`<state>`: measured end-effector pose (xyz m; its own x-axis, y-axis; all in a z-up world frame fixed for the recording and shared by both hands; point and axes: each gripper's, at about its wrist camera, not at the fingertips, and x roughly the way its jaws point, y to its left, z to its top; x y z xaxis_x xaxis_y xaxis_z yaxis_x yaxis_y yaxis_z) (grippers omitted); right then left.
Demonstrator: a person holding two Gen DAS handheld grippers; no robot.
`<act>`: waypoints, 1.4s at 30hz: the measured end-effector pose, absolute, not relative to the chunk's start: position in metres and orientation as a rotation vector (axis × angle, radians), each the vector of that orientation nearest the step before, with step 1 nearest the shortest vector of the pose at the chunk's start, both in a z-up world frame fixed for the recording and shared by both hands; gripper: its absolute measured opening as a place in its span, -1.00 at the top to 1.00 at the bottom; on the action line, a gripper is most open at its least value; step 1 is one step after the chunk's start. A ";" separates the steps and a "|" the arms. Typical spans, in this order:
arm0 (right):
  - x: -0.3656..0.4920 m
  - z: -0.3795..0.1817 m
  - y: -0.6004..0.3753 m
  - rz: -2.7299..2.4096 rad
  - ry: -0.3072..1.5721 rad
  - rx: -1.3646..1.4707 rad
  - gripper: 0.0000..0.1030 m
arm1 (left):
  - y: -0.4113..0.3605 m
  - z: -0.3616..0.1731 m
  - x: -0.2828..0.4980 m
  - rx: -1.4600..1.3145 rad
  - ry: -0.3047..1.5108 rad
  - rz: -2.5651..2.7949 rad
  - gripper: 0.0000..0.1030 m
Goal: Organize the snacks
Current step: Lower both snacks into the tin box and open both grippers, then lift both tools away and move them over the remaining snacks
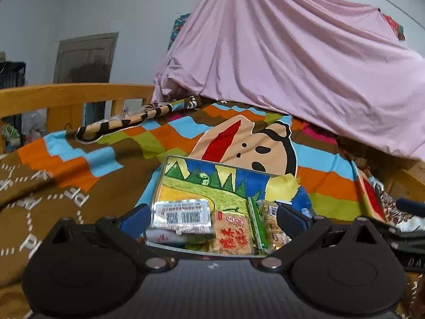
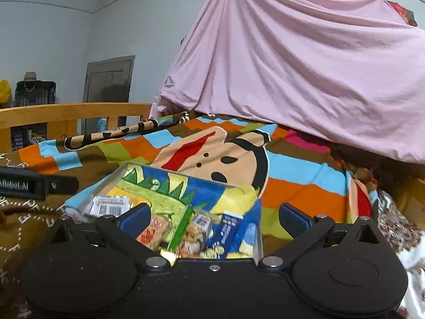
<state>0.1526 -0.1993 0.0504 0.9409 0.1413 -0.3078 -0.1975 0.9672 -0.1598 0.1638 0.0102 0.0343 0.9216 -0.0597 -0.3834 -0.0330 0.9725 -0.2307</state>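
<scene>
A shallow box (image 1: 186,178) with a colourful drawing on its inside lies open on the bed and holds several snack packets. In the left wrist view I see a silver packet with a barcode (image 1: 180,214), an orange packet with red characters (image 1: 232,235) and a thin green stick packet (image 1: 256,222). My left gripper (image 1: 212,219) is open and empty, just above the near end of the box. In the right wrist view the box (image 2: 170,183) also holds a blue packet (image 2: 228,232) and small wrapped snacks (image 2: 198,230). My right gripper (image 2: 215,216) is open and empty over them.
The box rests on a striped cartoon blanket (image 1: 239,143). A pink sheet (image 1: 292,61) hangs over the far right. A wooden bed rail (image 1: 74,95) runs along the left. The other gripper's body shows at the left edge of the right wrist view (image 2: 34,184).
</scene>
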 end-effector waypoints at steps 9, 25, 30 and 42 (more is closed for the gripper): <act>0.095 0.049 -0.210 0.176 0.272 -0.178 -0.99 | 0.001 0.028 0.116 -0.185 0.384 0.000 -0.99; 0.057 0.029 -0.211 0.200 0.330 -0.177 -0.99 | -0.014 0.000 0.071 -0.111 0.424 0.003 -0.99; 0.055 0.022 -0.211 0.207 0.350 -0.166 -0.99 | -0.016 -0.007 0.064 -0.083 0.434 0.006 -0.99; 0.063 -0.004 -0.207 0.241 0.463 -0.155 -0.99 | -0.015 -0.022 0.066 -0.090 0.506 0.047 -0.99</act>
